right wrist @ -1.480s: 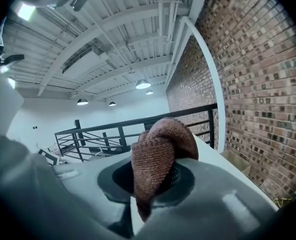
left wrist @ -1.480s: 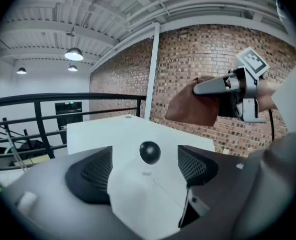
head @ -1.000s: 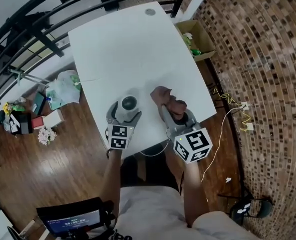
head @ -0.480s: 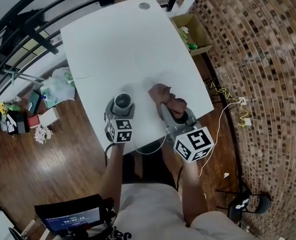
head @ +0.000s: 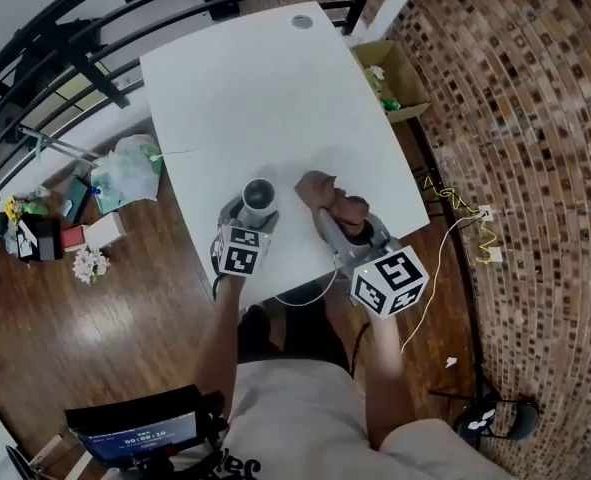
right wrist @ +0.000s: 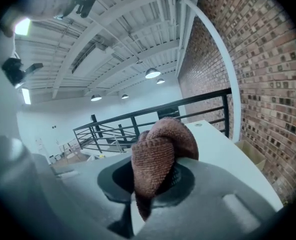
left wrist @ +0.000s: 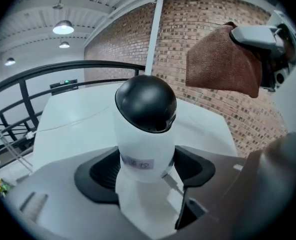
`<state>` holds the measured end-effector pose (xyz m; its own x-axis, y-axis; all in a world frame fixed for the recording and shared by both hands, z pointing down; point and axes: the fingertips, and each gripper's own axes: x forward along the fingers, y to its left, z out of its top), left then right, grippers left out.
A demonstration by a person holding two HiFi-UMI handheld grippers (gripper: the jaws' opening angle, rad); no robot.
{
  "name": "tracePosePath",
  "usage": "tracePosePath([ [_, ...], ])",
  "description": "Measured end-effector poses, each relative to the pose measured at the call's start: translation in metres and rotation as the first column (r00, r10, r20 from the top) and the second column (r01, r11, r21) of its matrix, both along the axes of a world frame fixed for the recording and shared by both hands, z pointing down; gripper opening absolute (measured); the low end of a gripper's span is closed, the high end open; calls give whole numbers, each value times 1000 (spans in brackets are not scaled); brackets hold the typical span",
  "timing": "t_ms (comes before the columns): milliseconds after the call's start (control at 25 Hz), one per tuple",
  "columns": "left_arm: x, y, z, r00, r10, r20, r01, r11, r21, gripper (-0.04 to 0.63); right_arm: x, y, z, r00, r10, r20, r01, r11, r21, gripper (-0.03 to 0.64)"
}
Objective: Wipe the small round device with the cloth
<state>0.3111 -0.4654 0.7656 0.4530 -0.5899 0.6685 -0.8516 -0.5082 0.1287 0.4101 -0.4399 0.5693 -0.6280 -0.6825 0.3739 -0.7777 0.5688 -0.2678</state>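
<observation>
The left gripper (head: 253,218) has jaws that have just been closing, half-wide, onto the white body of the small round device (left wrist: 145,114) near the table's (head: 255,78) near edge, so a hard wipe from the right gripper (head: 335,223), clamped on the brown cloth (right wrist: 155,154), could twist it loose.

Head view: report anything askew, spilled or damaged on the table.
Nothing stands out. The small round device stands upright on the table, between the jaws of the left gripper, which have just been closing onto it. The cloth is bunched in the right gripper, off the device. No spill or damage shows.
</observation>
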Motion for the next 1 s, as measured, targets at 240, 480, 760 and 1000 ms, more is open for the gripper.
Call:
tracePosePath([
  [240, 12, 31, -57, 982, 125, -141, -138, 987, -86, 360, -42, 27, -43, 958, -277, 68, 276, 961, 24, 26],
  [480, 14, 63, -128, 936, 251, -246, -282, 954, -98, 362, -116, 73, -76, 794, -606, -40, 607, 794, 17, 26],
  [760, -1, 81, -205, 913, 312, -261, -317, 948, 25, 360, -157, 68, -103, 716, -585, -381, 657, 749, 86, 26],
  [1000, -14, 102, -216, 916, 345, -204, -339, 939, 64, 347, -162, 48, -108, 732, -581, -356, 645, 760, 86, 26],
])
